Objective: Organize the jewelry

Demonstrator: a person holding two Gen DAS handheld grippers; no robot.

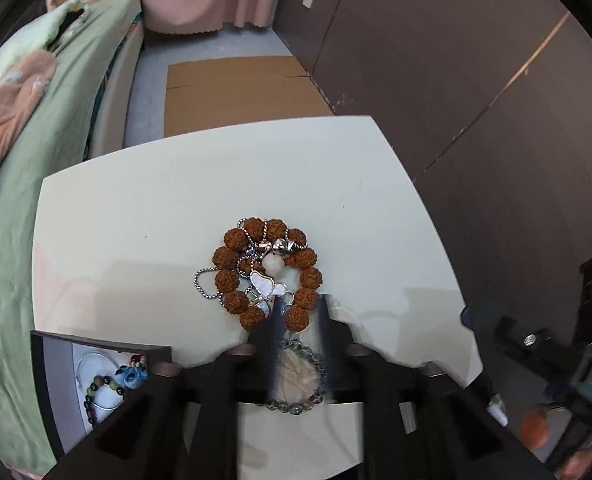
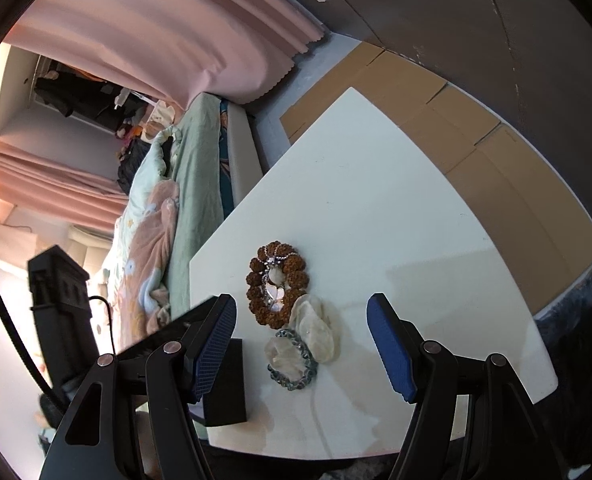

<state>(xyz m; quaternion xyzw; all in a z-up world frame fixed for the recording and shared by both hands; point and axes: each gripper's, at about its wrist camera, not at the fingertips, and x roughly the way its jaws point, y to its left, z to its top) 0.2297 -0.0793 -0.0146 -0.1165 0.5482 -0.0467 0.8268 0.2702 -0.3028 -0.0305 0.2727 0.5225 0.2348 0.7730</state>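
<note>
A brown seed-bead bracelet (image 1: 232,264) lies on the white table (image 1: 176,216) with a silver ball chain (image 1: 202,280) and a white butterfly pendant (image 1: 266,286) on top of it. It also shows in the right wrist view (image 2: 256,280). A grey-green bead bracelet (image 2: 294,360) and a clear plastic bag (image 2: 316,328) lie just nearer. My left gripper (image 1: 300,328) is blurred; its jaws stand a little apart over the grey-green bracelet (image 1: 296,404). My right gripper (image 2: 302,344) is open and empty above that bracelet.
A dark jewelry box (image 1: 56,380) at the table's near left corner holds several pieces, among them a blue flower (image 1: 130,376). It shows as a black box in the right wrist view (image 2: 224,384). A bed (image 1: 36,128) lies left. Cardboard (image 1: 240,92) covers the floor beyond.
</note>
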